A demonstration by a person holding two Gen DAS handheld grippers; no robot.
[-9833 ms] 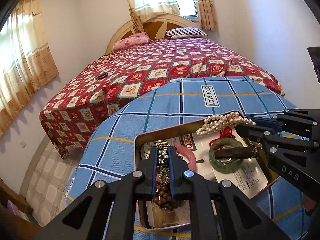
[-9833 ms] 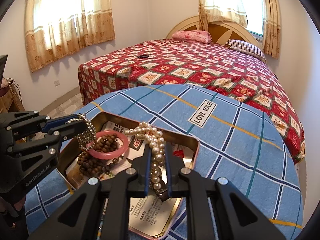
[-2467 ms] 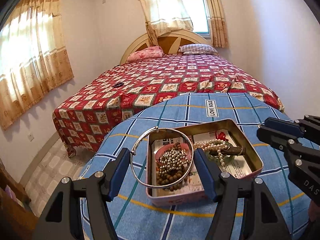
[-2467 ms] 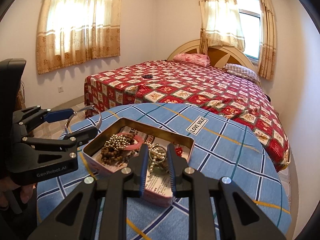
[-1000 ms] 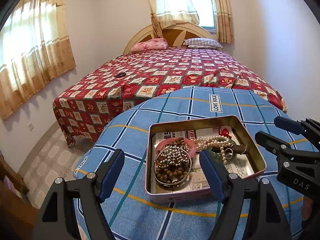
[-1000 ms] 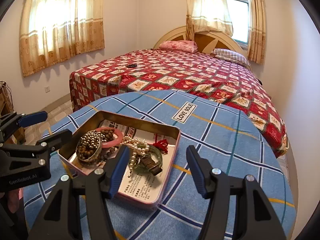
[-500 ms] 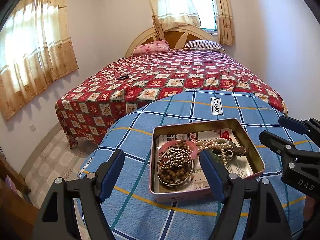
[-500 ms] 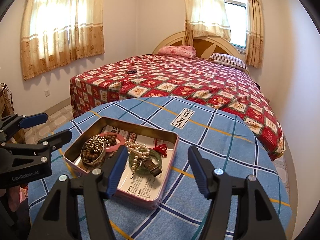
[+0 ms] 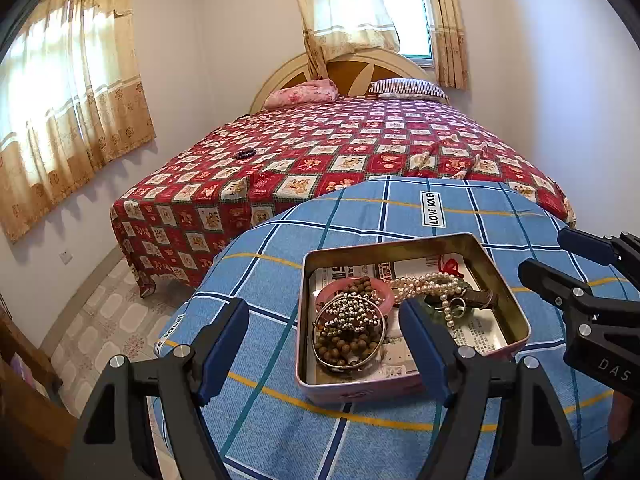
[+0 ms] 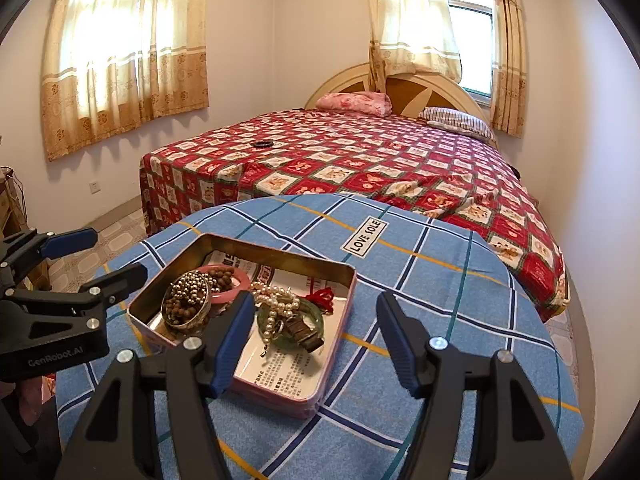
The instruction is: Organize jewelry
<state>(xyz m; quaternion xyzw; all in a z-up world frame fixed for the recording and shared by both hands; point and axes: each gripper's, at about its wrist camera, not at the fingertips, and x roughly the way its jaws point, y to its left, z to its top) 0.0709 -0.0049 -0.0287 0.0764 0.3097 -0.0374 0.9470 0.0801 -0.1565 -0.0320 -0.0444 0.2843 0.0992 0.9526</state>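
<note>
Silver bangle (image 9: 351, 332) now lies in tin (image 9: 516, 316); both tools gape, empty

Both views are fisheye, each looking forward and somewhat downward along its own gripper's two fingers across a round table in a blue checked cloth (image 9: 360, 216) toward a bed (image 9: 360, 148) against the far wall. The left wrist view sits at the table's left and catches the right gripper (image 9: 560, 252) at its right edge; the right wrist view mirrors this, with the left gripper (image 10: 108, 252) at its left. Both share the open tin (image 10: 344, 276), seemingly close below, though lens distortion blurs nearness.
</note>
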